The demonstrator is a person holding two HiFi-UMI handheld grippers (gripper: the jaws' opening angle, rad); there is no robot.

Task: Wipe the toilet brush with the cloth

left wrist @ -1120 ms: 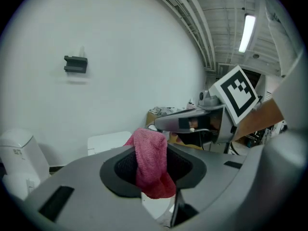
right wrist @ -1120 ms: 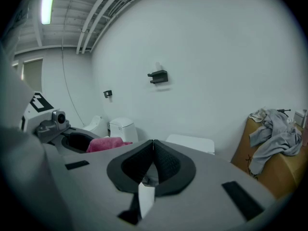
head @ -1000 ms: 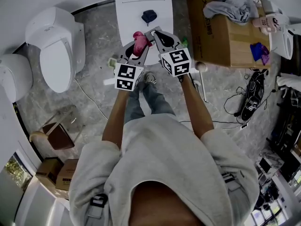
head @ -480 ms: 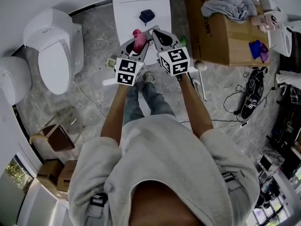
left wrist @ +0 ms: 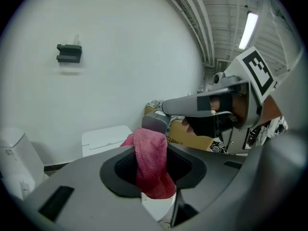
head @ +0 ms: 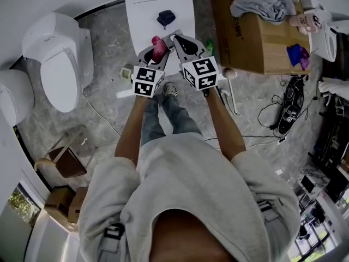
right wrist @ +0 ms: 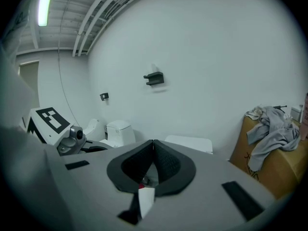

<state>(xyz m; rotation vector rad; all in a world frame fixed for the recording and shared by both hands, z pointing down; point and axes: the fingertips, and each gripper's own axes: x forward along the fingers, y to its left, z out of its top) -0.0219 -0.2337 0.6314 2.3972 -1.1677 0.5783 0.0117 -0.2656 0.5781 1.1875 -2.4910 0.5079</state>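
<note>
We are pinching the pink cloth in the left gripper, the right gripper closed and empty beside it, so next it needs opening toward what is probably the brush on the floor, right.

Steeply overhead; two along jaws, wallward

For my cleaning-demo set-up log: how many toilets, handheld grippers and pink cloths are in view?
toilets: 2
grippers: 2, the left gripper with jaws shut on the cloth, the right gripper with jaws shut and empty
pink cloth: 1
total: 5
</note>
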